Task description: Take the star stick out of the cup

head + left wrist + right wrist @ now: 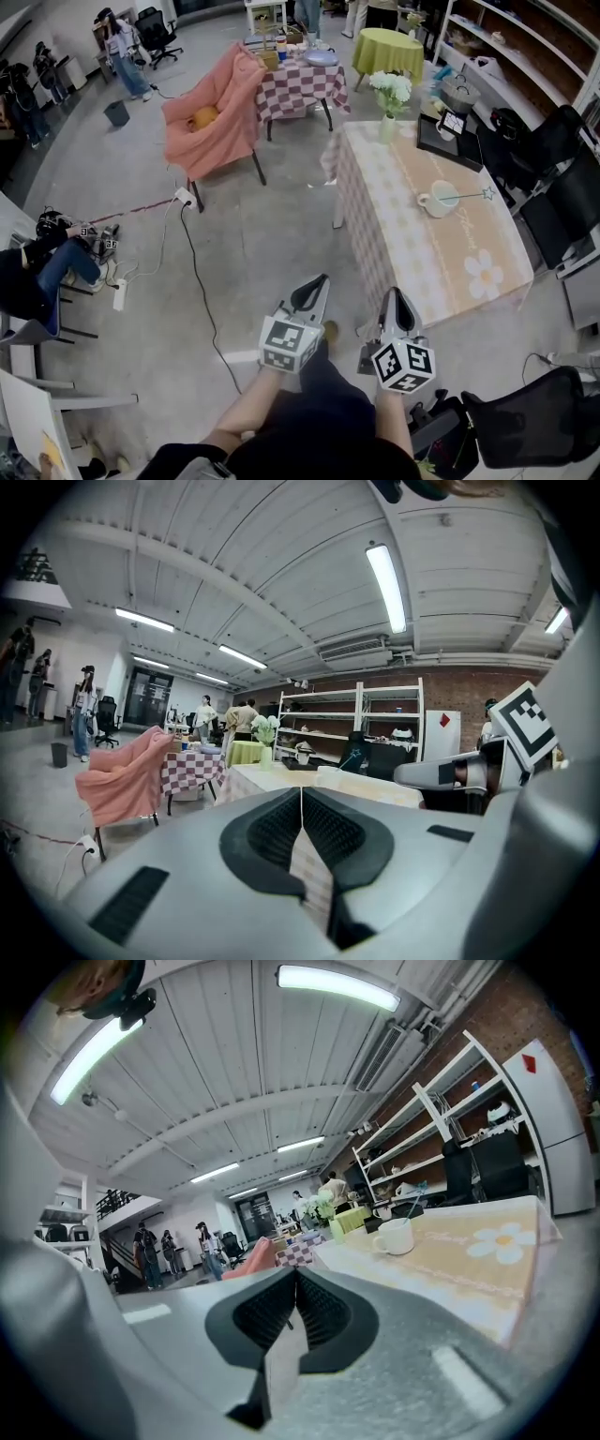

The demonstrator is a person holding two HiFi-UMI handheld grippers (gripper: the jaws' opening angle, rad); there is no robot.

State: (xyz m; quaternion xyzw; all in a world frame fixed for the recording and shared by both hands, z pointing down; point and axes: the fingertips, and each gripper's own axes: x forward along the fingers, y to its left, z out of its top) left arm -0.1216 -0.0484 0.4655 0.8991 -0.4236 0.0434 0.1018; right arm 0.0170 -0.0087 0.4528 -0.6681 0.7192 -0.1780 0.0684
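Head view: star stick (467, 196) in the cup (437, 201), right of centre on the table (450, 267), untouched. My left gripper (322, 279) and right gripper (395, 292) are closed, empty, well apart from it. All remains.

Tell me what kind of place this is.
Probably a large workshop or lab staged with home furniture: cloth-covered tables on bare floor, open shelves along a brick wall, office chairs, cables trailing across the floor.

right gripper (296, 1277) fingers pressed together, empty; white cup (394, 1237) holding star stick (413, 1202) on table (459, 1265) ahead.
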